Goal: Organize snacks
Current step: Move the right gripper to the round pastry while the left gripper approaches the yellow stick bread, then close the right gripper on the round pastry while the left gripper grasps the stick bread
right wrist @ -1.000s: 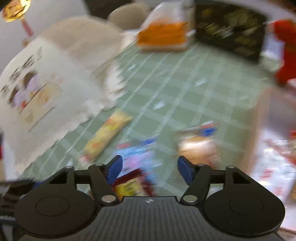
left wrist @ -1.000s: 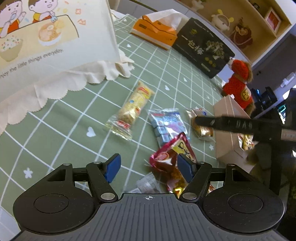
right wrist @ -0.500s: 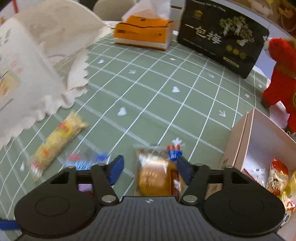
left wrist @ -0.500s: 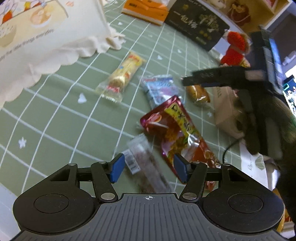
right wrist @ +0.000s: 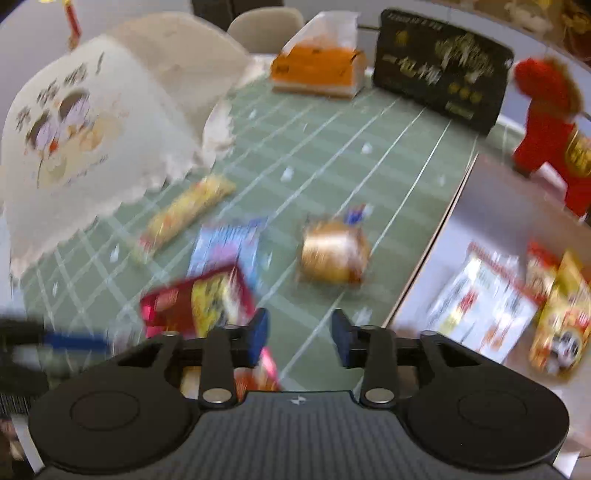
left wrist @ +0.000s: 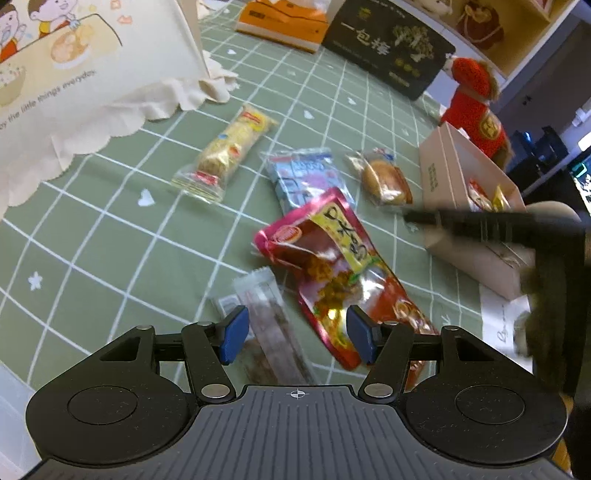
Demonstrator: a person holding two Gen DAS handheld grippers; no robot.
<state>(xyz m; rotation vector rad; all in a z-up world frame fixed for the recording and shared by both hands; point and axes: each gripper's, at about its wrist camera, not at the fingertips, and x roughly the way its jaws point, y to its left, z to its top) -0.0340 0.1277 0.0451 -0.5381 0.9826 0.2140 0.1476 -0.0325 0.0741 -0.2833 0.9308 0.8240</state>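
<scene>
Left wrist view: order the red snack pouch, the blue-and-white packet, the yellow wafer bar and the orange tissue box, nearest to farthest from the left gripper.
1. red snack pouch, just ahead of the left gripper
2. blue-and-white packet, mid-table
3. yellow wafer bar, farther left
4. orange tissue box, far edge

It looks like a home dining room: a green checked tablecloth (left wrist: pixel 110 229), a tissue box (left wrist: pixel 280 22), a red plush toy (left wrist: pixel 476 99), wooden shelves (left wrist: pixel 532 33) behind.

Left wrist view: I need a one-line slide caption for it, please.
Open left gripper hovers over a red snack pouch and clear wrapped bar on the green checked tablecloth.
</scene>
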